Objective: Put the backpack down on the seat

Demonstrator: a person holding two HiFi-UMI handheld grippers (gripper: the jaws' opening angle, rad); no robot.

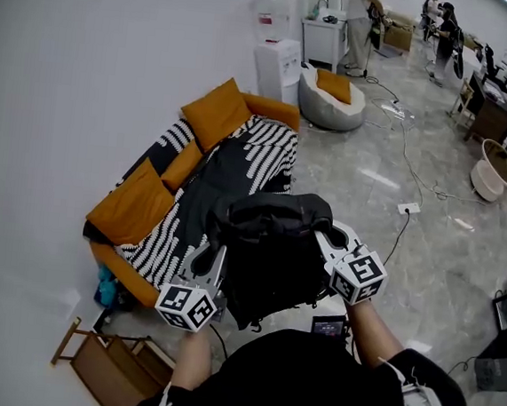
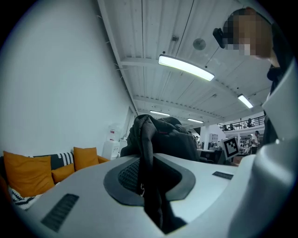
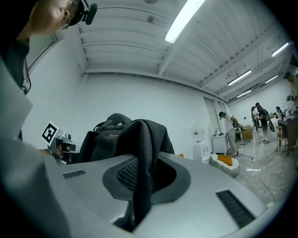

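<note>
Black backpack (image 1: 271, 253) up in the air, just short of the sofa seat (image 1: 239, 165), slung between both grippers. Left gripper (image 1: 215, 258) pinching one mesh strap (image 2: 148, 153), right gripper (image 1: 328, 242) clamped on the other strap (image 3: 142, 158), jaws nearly together on the webbing. Best carried forward level, over the black-and-white throw (image 1: 268, 145), clear of the orange pillows (image 1: 216, 112), lowered till settled flat, grips loosened only then; otherwise probably a slump off the front edge. Far right, pale tubs (image 1: 495, 172) on the floor, contents not discernible.
</note>
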